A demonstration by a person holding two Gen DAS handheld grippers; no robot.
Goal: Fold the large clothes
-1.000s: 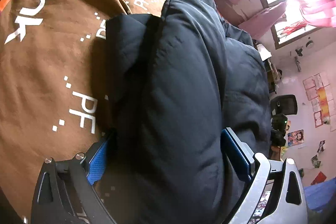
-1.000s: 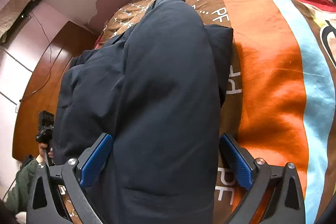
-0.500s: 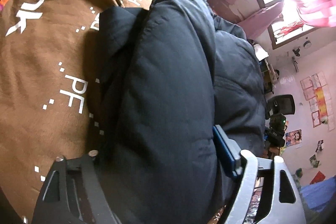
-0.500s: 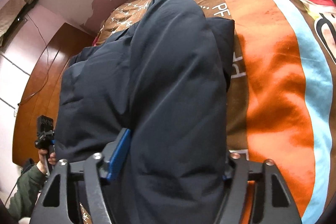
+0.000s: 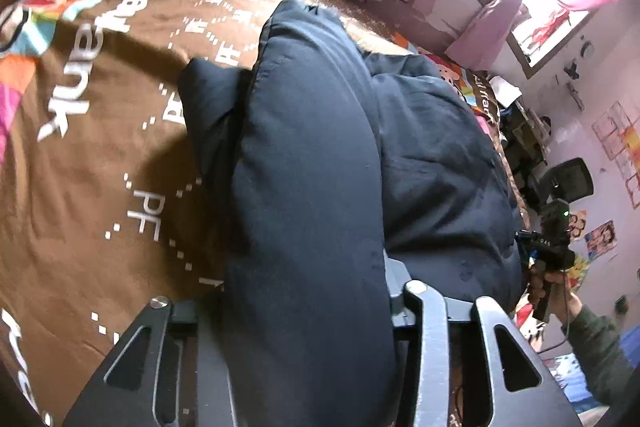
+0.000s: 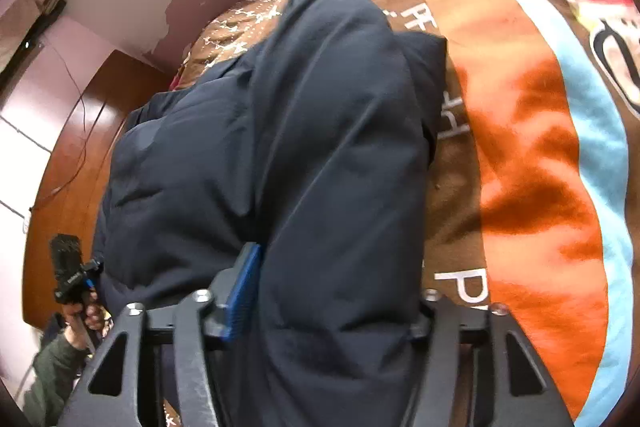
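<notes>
Navy puffy jacket (image 5: 312, 187) bunches in thick folds, both claws closing on it.

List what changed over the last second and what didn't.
Both grippers went from wide open around the dark jacket to closing on its near folds: left gripper, right gripper. The left one has lifted its fold slightly off the blanket. The jacket's far end and the blanket stayed put.

The padded jacket (image 5: 312, 163) between the fingers of the left claw (image 5: 304, 311) is plain dark navy. Left of that claw the bedspread (image 5: 80, 187) is brown with white letters and dots. Right of the right claw (image 6: 328, 307) it shows orange, white and light blue stripes. The right claw's pad (image 6: 242, 287) is blue.
</notes>
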